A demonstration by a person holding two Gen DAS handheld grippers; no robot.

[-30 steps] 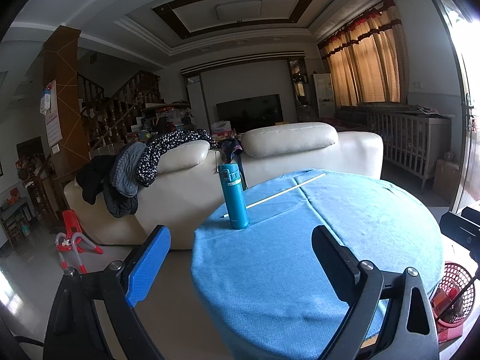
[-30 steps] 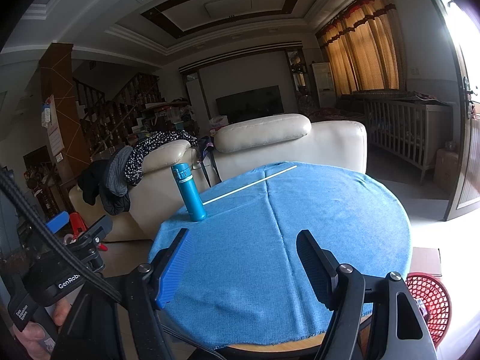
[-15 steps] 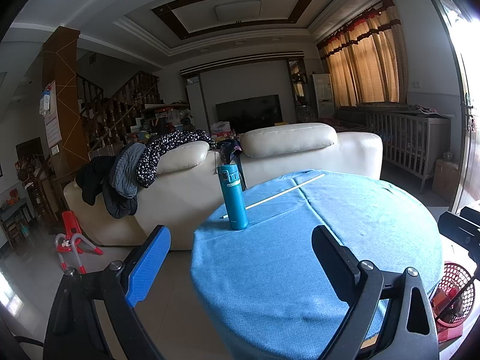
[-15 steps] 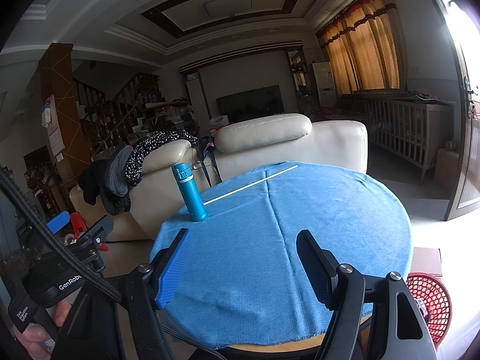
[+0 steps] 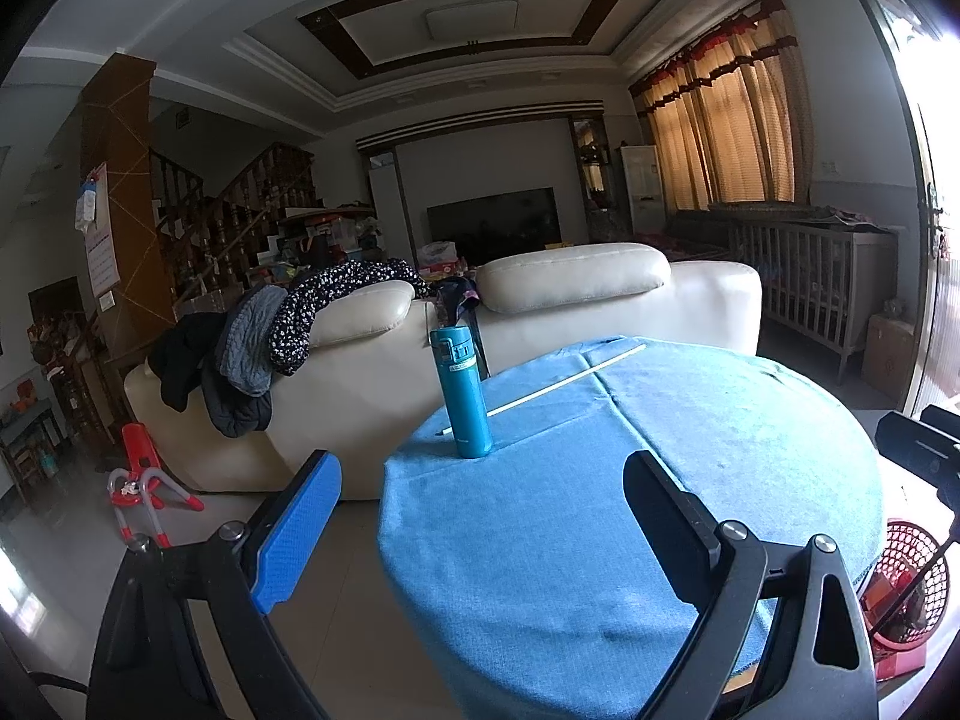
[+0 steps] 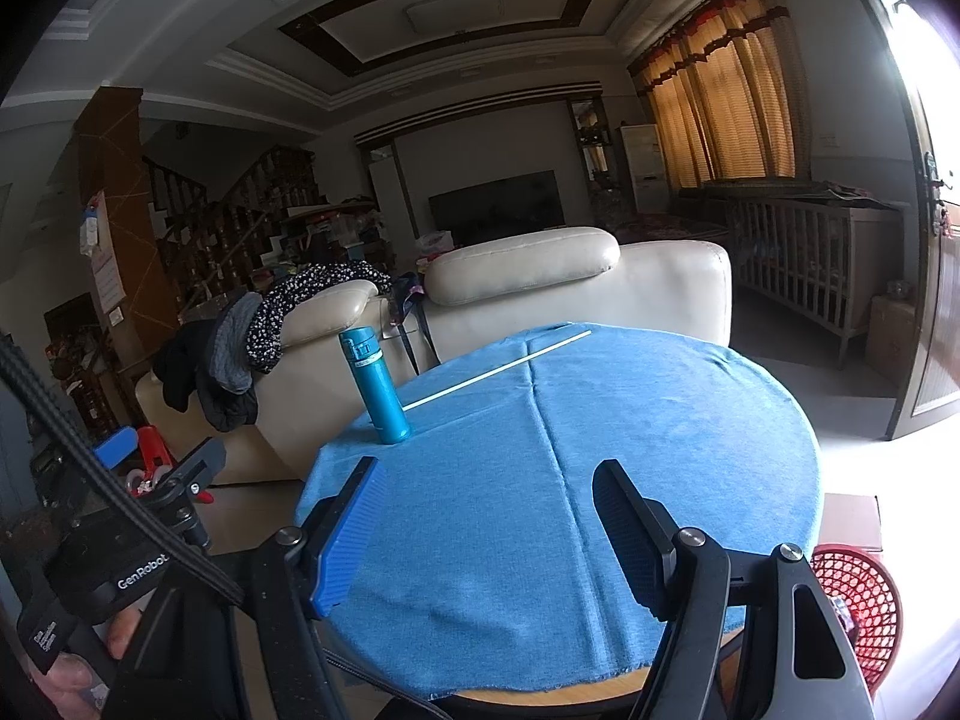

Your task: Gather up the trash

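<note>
A round table under a blue cloth (image 5: 690,480) (image 6: 630,450) fills the middle of both views. On its far left part stands an upright teal bottle (image 5: 462,402) (image 6: 375,387). A thin white stick (image 5: 558,384) (image 6: 498,366) lies on the cloth behind the bottle. A red mesh basket (image 5: 912,582) (image 6: 858,606) stands on the floor by the table's right side. My left gripper (image 5: 480,516) hovers open at the table's near left edge, nothing between its fingers. Over the near edge my right gripper (image 6: 489,534) is open too, and empty.
A cream sofa (image 5: 576,312) with clothes draped on it stands just behind the table. A red and white toy (image 5: 141,480) lies on the floor at left. A crib (image 5: 816,276) stands along the right wall. A hand holding the left gripper's body (image 6: 120,576) shows at lower left.
</note>
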